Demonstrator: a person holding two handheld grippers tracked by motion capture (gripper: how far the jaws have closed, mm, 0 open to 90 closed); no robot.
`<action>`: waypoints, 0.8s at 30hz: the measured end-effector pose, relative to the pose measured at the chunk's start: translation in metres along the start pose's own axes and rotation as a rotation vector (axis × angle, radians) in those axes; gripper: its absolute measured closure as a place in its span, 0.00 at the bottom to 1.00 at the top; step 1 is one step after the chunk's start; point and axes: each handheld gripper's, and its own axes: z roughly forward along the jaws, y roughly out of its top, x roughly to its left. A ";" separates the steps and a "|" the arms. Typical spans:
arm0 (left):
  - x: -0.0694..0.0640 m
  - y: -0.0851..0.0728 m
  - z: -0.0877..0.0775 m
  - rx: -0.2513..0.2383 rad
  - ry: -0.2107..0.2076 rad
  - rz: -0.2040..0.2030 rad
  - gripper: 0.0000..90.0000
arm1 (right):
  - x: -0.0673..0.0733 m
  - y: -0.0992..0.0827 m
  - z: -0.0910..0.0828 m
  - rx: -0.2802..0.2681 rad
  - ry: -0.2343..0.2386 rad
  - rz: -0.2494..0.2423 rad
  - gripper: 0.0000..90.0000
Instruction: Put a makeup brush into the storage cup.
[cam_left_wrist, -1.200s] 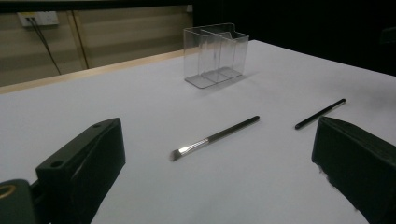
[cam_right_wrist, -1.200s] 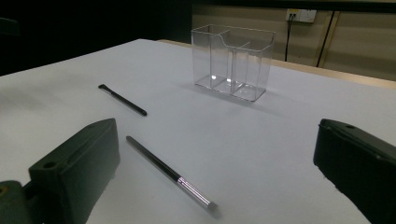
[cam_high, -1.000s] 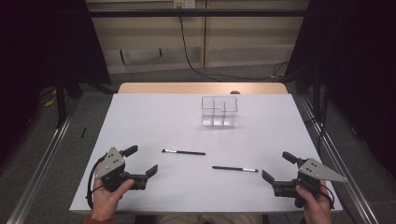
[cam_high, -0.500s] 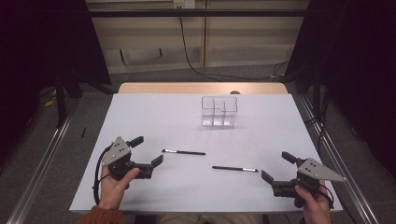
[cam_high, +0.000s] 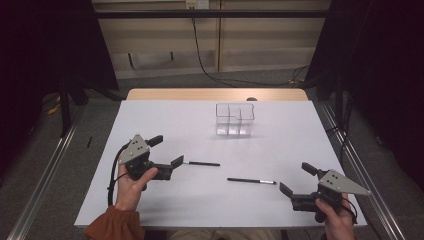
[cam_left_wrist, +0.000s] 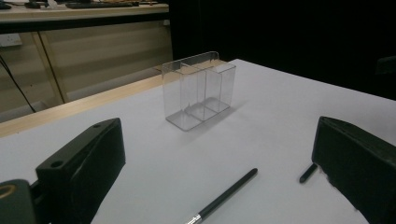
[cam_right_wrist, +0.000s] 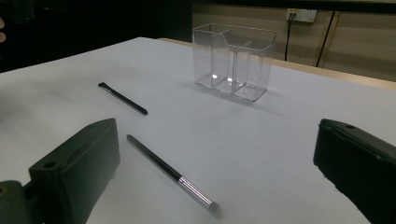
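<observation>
The left hand-held gripper (cam_high: 167, 152) sits left of centre in the high view, jaws spread, with nothing between them. Its lower jaw tip is just beside the near end of one black brush (cam_high: 201, 163), which lies flat on the white bench (cam_high: 280, 150). In the left gripper view that brush (cam_left_wrist: 223, 196) runs between the 2 jaws at the bottom centre. The right hand-held gripper (cam_high: 297, 179) is at the lower right, jaws also spread and empty, near a second brush (cam_high: 251, 181) with a silver ferrule. A clear 3-compartment organizer (cam_high: 235, 120) stands upright in the upper centre, well apart from both brushes.
</observation>
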 end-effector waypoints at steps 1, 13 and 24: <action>0.001 0.000 0.002 0.004 -0.001 0.000 0.03 | 0.000 0.000 0.000 0.001 0.001 0.000 0.00; 0.012 0.002 0.021 0.032 -0.019 -0.008 0.03 | 0.000 0.000 0.000 0.002 -0.003 0.002 0.00; 0.020 0.011 0.037 0.073 -0.031 0.014 0.04 | 0.000 -0.001 0.001 0.004 0.005 0.002 0.00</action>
